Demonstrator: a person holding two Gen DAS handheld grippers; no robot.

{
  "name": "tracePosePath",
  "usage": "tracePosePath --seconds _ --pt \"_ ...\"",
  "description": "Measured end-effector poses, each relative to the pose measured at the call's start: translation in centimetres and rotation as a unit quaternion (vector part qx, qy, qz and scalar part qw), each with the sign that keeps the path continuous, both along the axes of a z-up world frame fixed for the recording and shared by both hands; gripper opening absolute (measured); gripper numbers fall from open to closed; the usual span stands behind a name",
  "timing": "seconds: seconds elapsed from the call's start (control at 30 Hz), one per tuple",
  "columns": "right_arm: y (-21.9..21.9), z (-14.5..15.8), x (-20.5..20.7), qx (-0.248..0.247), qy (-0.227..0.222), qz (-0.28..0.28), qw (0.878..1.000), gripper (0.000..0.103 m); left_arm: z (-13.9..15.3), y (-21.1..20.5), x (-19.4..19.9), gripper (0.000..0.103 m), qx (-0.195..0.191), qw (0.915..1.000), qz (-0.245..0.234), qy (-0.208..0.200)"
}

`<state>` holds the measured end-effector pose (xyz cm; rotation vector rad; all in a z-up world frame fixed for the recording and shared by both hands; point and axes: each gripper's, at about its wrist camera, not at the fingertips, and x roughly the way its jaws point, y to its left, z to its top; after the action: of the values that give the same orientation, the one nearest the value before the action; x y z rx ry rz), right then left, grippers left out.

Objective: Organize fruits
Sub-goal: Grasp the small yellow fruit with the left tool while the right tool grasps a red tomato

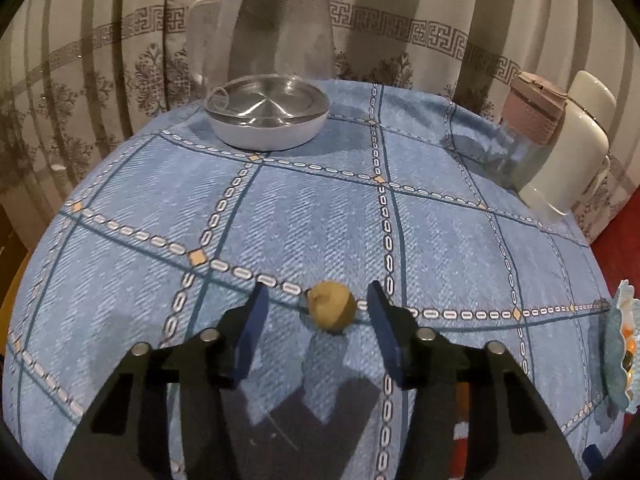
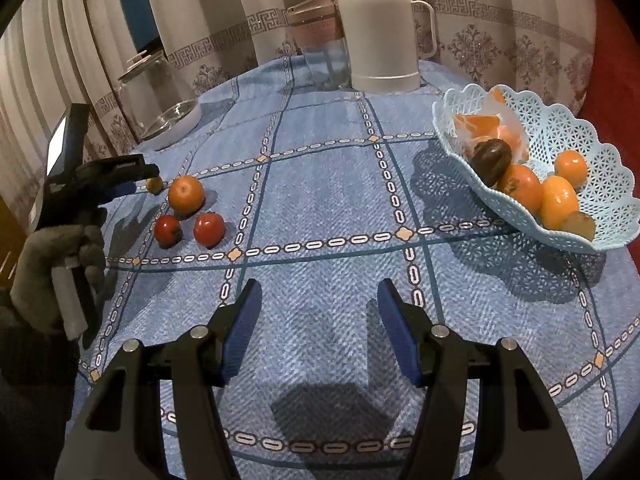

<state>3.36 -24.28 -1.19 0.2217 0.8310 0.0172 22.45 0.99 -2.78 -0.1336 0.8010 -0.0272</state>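
both claws point(image 2: 318, 320) gape empty; left claw point(image 1: 316, 320) straddles yellow fruit point(image 1: 331, 306); basket point(image 2: 568, 236) holds oranges point(image 2: 558, 200).

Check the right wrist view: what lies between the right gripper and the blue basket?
Only bare tablecloth and shadow between right gripper and basket.

Both tools — left tool point(image 1: 316, 312), right tool point(image 2: 318, 320) — black frames, blue ribbed pads, silver rivets; grey glove point(image 2: 52, 268), dark sleeve.
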Motion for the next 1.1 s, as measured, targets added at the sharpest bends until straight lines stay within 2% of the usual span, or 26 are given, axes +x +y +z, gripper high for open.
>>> tracePosePath --seconds 0.03,0.2,0.3,0.7,0.83,0.97,1.03,1.1 --pt "0.0 0.0 0.1 -0.001 0.001 0.001 1.0 0.062 -0.2 0.0 0.3 0.039 0.0 1.0 0.0 0.003" --pt "0.5 -0.2 0.8 -0.009 0.007 0.004 1.0 0.062 -0.6 0.0 0.4 0.026 -0.023 0.9996 -0.016 -0.005" --pt "1.2 -0.1 1.3 -0.012 0.006 0.01 1.0 0.062 -0.6 -0.2 0.0 0.026 -0.025 0.9994 -0.021 -0.014" --pt "4.5 1.0 5.0 -0.006 0.002 0.053 0.999 0.062 1.3 1.5 -2.0 0.026 -0.086 0.9952 -0.014 -0.044" --pt "6.0 1.0 6.6 0.0 0.006 0.069 0.998 0.062 1.9 1.5 -2.5 0.026 -0.085 0.9946 -0.017 -0.056" --pt "7.6 0.5 8.1 -0.01 0.012 0.08 0.997 0.062 2.0 1.8 -2.6 0.026 -0.101 0.9931 -0.019 -0.055" --pt "8.0 0.0 8.8 -0.013 0.016 0.082 0.996 0.059 1.9 1.8 -2.6 0.026 -0.106 0.9928 -0.02 -0.052" --pt "8.4 -0.6 9.5 -0.014 0.026 0.083 0.996 0.046 1.8 1.5 -2.7 0.026 -0.104 0.9931 -0.022 -0.051"
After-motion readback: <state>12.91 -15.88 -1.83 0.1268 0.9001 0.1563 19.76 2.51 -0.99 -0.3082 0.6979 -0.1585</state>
